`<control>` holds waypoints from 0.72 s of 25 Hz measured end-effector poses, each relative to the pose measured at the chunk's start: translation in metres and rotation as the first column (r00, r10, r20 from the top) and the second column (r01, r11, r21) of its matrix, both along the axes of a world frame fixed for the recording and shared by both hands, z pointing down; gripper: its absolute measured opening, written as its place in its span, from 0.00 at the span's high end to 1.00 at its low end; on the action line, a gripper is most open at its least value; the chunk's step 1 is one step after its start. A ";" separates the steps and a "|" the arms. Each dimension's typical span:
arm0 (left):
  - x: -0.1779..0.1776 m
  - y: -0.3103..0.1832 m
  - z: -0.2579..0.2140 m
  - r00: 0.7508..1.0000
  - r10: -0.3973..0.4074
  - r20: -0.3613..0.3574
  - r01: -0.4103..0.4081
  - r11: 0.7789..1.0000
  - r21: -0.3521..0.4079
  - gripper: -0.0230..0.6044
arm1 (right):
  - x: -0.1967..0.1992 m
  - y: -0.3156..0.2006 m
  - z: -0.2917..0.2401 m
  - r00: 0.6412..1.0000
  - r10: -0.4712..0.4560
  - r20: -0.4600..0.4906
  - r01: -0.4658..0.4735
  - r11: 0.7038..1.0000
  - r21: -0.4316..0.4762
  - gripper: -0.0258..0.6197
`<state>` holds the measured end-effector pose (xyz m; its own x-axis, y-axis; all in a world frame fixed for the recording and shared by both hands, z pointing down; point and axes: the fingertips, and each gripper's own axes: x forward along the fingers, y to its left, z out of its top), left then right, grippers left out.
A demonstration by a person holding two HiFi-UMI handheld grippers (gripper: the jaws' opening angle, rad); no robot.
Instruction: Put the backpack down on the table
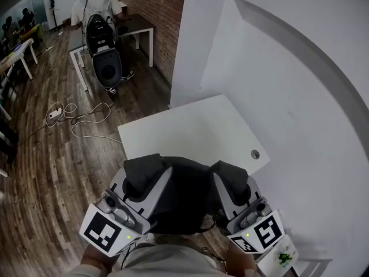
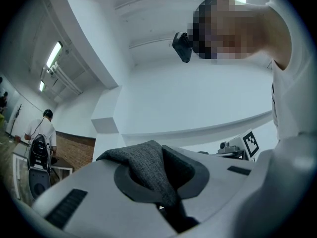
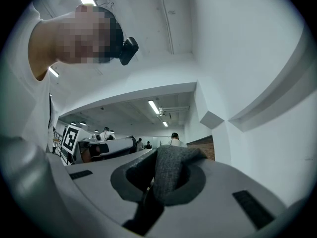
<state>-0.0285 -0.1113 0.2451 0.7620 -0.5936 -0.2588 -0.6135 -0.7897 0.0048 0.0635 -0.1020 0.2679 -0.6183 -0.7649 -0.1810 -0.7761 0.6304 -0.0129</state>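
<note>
While the left hand-held gripper [image 2: 157, 181] is clamped shut on a fold of grey backpack fabric, the right hand-held gripper [image 3: 164, 182] pinches a second fold in the same way. The dark backpack [image 1: 187, 199] hangs between the two, at the near edge of the white tabletop [image 1: 196, 128]. Whether its underside touches the tabletop cannot be told.

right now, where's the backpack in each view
Head view: backpack at bottom centre, just below the table.
Left gripper view: its grey fabric lower centre, pinched in the jaws.
Right gripper view: grey fabric lower centre, pinched in the jaws.
Shared landmark: brick wall.
</note>
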 end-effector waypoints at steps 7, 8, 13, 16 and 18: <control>0.019 -0.045 0.014 1.000 -0.013 0.017 0.013 1.000 -0.016 0.89 | 0.020 -0.044 0.012 1.000 -0.006 -0.006 0.006 1.000 -0.012 0.87; 0.022 -0.052 0.016 1.000 -0.011 0.021 0.011 1.000 -0.017 0.89 | 0.024 -0.051 0.014 1.000 -0.003 -0.006 0.003 1.000 -0.015 0.87; 0.029 -0.076 0.022 0.999 -0.028 0.027 0.028 0.999 -0.017 0.89 | 0.031 -0.075 0.021 1.000 0.003 -0.007 -0.003 1.000 -0.019 0.87; 0.037 -0.098 0.027 0.998 -0.046 0.032 0.047 0.999 -0.027 0.89 | 0.039 -0.097 0.026 1.000 0.013 -0.006 -0.013 1.000 -0.025 0.87; 0.043 -0.114 0.032 0.998 -0.053 0.035 0.054 0.998 -0.040 0.89 | 0.044 -0.113 0.031 1.000 0.020 -0.004 -0.020 0.999 -0.032 0.87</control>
<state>0.0145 -0.2258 0.2769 0.7368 -0.6435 -0.2075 -0.6553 -0.7552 0.0150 0.1076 -0.2150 0.2989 -0.6033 -0.7824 -0.1545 -0.7887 0.6141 -0.0300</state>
